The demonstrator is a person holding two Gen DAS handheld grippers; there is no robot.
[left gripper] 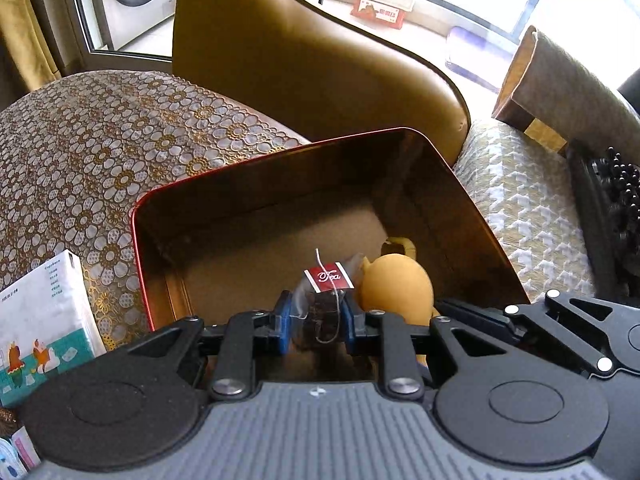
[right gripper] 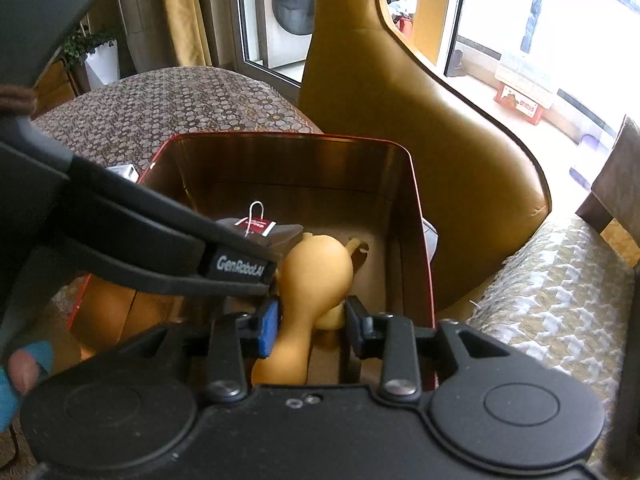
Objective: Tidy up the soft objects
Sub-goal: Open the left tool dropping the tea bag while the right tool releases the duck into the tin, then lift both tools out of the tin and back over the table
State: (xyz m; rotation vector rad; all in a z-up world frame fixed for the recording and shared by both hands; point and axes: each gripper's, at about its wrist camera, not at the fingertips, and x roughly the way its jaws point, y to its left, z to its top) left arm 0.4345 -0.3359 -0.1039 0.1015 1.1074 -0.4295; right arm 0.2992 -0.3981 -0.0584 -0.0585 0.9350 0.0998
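I see the left gripper [left gripper: 319, 322] fingers clamped on a tea bag [left gripper: 322, 312] over the red tin box [left gripper: 138, 216]. Right gripper [right gripper: 312, 330] fingers stand apart around the yellow rubber toy [right gripper: 316, 268], inside the box.

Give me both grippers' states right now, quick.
Left gripper: closed on the tea bag, above the red tin.
Right gripper: jaws apart around the yellow rubber toy; a firm grip cannot be told.
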